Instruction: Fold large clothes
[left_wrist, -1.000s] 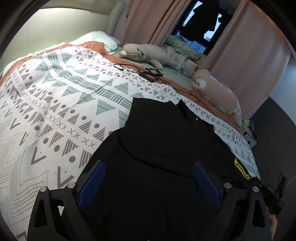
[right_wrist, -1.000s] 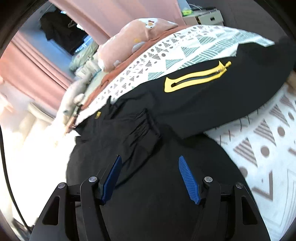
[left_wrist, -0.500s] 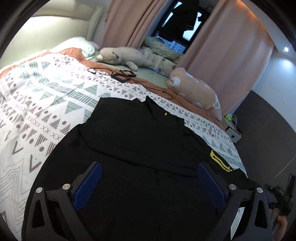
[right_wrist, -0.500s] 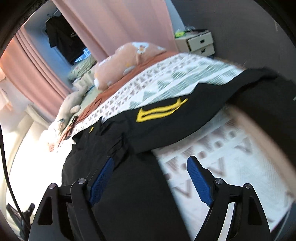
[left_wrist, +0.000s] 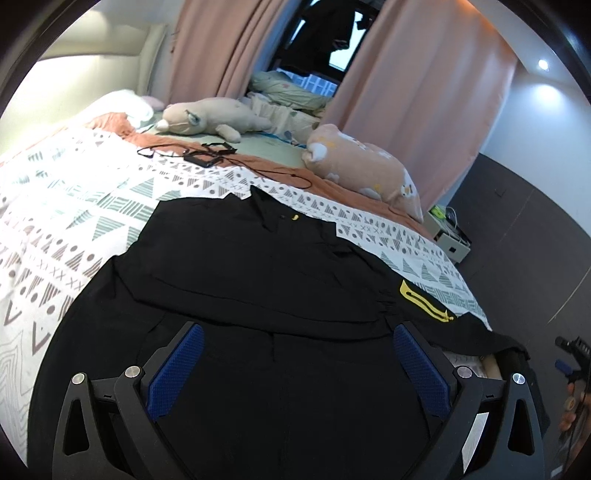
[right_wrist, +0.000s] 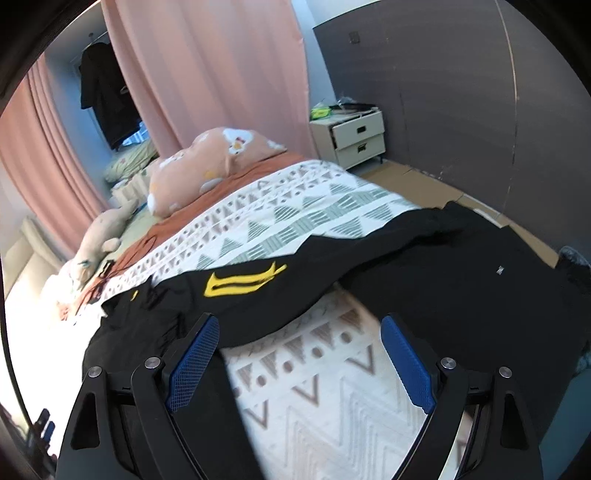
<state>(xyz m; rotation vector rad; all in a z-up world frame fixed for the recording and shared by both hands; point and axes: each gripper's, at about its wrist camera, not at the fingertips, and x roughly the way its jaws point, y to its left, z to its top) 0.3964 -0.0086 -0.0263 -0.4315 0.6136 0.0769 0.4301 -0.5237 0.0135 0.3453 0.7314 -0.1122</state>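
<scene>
Across the patterned bedspread lies our black jacket, back up, collar toward the plush toys, and one sleeve already rests folded across the body. Our left claw hangs over the hem with its blue pads spread wide, holding nothing. Our right claw is just as wide apart and empty, looking over at the other sleeve, the one with the yellow emblem, which runs out to the bed's edge where dark fabric droops over the side.

That sleeve looks like the step in hand, we'd judge. To do it well, we want the right claw low and near the cuff end, pinching one layer only, not the bedspread beneath. Then we carry it in a flat arc across the chest so it lands parallel to the first sleeve. Our left claw could pin the shoulder seam as the hinge. Slippery fabric, so go slow or the fold will slide askew.
</scene>
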